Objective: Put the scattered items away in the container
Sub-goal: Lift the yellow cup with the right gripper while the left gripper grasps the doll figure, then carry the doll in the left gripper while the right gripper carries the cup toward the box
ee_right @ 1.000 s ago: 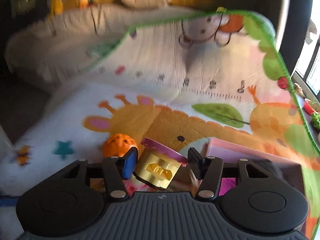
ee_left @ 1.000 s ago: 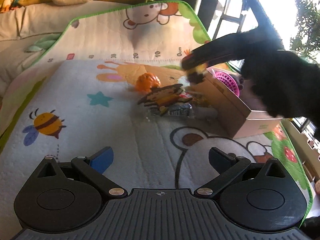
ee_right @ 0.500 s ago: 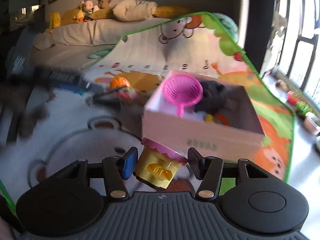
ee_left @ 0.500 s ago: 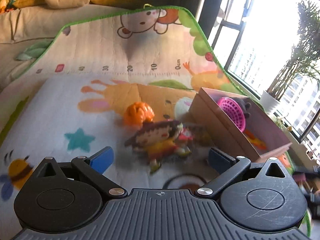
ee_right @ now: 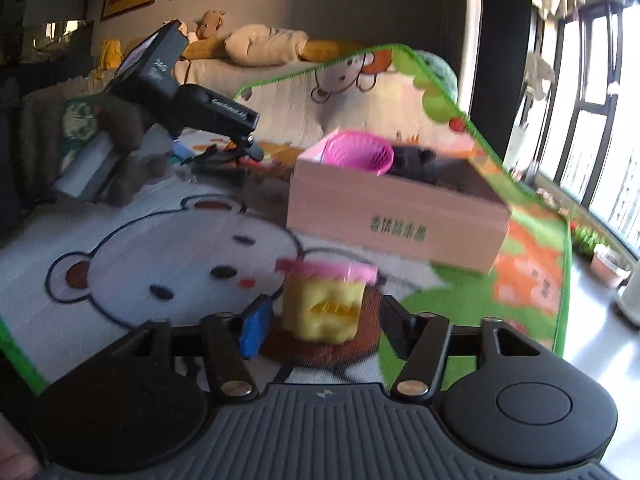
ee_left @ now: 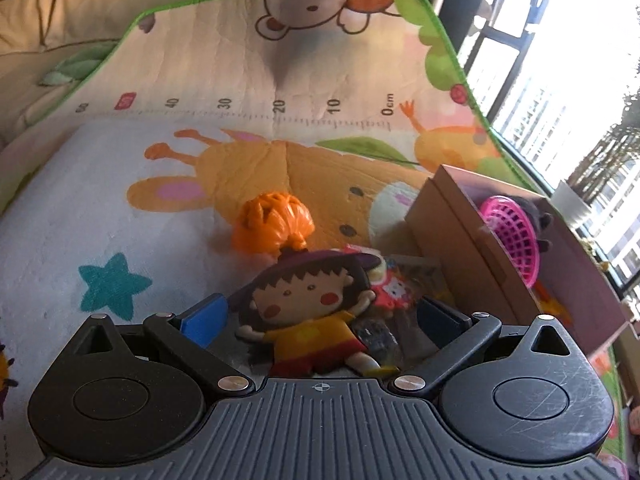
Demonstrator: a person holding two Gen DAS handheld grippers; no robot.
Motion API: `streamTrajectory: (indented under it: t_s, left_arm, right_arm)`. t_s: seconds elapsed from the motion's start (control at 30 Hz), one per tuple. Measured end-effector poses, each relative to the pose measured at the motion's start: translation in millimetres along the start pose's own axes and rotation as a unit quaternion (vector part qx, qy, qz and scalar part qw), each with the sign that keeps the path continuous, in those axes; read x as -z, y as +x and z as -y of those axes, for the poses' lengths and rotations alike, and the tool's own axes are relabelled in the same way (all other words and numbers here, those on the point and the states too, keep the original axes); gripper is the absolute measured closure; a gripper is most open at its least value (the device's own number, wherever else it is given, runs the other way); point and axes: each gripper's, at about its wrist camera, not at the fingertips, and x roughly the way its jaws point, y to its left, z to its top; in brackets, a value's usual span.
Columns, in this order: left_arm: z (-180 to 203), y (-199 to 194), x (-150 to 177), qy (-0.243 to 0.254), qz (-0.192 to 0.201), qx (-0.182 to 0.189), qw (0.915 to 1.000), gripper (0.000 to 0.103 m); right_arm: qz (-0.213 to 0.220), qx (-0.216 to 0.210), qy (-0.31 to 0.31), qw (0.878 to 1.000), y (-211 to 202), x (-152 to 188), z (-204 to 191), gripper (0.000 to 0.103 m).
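Observation:
A flat cartoon-girl doll in a clear packet (ee_left: 304,304) lies on the play mat. My left gripper (ee_left: 320,318) stands open around it, with neither pad pressing on it. An orange ball (ee_left: 274,224) rests just beyond the doll. The cardboard box (ee_left: 480,248) to the right holds a pink strainer (ee_left: 512,228). In the right wrist view a yellow cup with a pink rim (ee_right: 324,304) stands upright on the mat in front of the box (ee_right: 400,220). My right gripper (ee_right: 324,322) is opening around the cup and has a gap on the right side.
The play mat (ee_left: 120,208) runs up against a sofa with cushions (ee_right: 264,46). A dark plush toy (ee_right: 416,160) and the strainer (ee_right: 360,152) fill the box. A gloved hand (ee_right: 124,148) holds the left device. Bare floor and windows lie right of the mat.
My left gripper moved forward until the doll lay between its fingers. My right gripper swung round to the front of the box, dropped toward the mat, and widened its jaws off the cup.

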Motion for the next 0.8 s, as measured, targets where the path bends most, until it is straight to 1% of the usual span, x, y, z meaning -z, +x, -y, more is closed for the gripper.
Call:
streamTrajectory:
  t_s: [0.03, 0.07, 0.1, 0.13, 0.17, 0.2, 0.23, 0.3, 0.4, 0.5, 0.57, 0.63, 0.73, 0.8]
  left_arm:
    - [0.5, 0.9, 0.9, 0.001, 0.001, -0.002, 1.0000, 0.002]
    - [1.6, 0.7, 1.7, 0.005, 0.003, -0.005, 1.0000, 0.004]
    - [2.5, 0.3, 2.7, 0.010, 0.007, -0.009, 0.9999, 0.006]
    - [2.9, -0.2, 3.5, 0.014, 0.011, -0.014, 0.9997, 0.013]
    - [2.0, -1.4, 4.1, 0.016, 0.017, -0.020, 0.9995, 0.020]
    - [0.3, -2.6, 4.0, 0.015, 0.023, -0.019, 0.9994, 0.025]
    - [-0.7, -4.3, 3.4, 0.014, 0.027, -0.018, 0.9994, 0.033]
    - [-1.6, -8.9, 3.9, 0.020, 0.033, -0.022, 0.9990, 0.033]
    - [0.7, -16.3, 8.3, 0.041, 0.036, -0.025, 0.9982, 0.034]
    - [7.6, -33.9, 18.7, 0.065, 0.043, -0.024, 0.9967, 0.034]
    - [15.5, -52.2, 30.0, 0.089, 0.052, -0.016, 0.9946, 0.034]
    - [23.7, -73.9, 44.3, 0.111, 0.056, 0.003, 0.9922, 0.034]
    - [36.1, -103.2, 71.2, 0.135, 0.048, 0.032, 0.9892, 0.034]
    - [42.5, -114.8, 88.7, 0.145, 0.039, 0.051, 0.9873, 0.034]
  right_arm:
    - [0.002, 0.002, 0.006, 1.000, -3.0, 0.9, 2.8, 0.026]
    - [0.005, 0.004, 0.012, 1.000, -5.6, 1.0, 5.9, 0.021]
    - [0.008, 0.007, 0.021, 1.000, -8.8, 0.4, 10.4, 0.014]
    - [0.009, 0.008, 0.034, 0.999, -11.4, -0.1, 15.6, 0.008]
    - [0.010, 0.008, 0.048, 0.999, -12.4, -0.2, 20.8, 0.005]
    - [0.008, 0.008, 0.061, 0.998, -11.7, 0.0, 24.9, 0.000]
    - [0.003, 0.008, 0.072, 0.997, -9.3, 0.6, 28.4, 0.000]
    - [-0.020, 0.012, 0.084, 0.996, -3.4, 5.4, 31.7, 0.000]
    - [-0.052, 0.010, 0.104, 0.993, 5.7, 14.0, 35.7, 0.000]
    - [-0.049, 0.012, 0.109, 0.993, 5.6, 16.7, 34.0, 0.000]
    - [-0.053, 0.015, 0.106, 0.993, 6.4, 17.2, 32.5, 0.000]
    - [-0.061, 0.018, 0.093, 0.994, 6.8, 17.5, 30.0, 0.000]
    - [-0.068, 0.019, 0.088, 0.994, 7.4, 16.1, 29.3, 0.000]
    - [-0.070, 0.018, 0.086, 0.994, 7.6, 15.1, 30.1, 0.000]
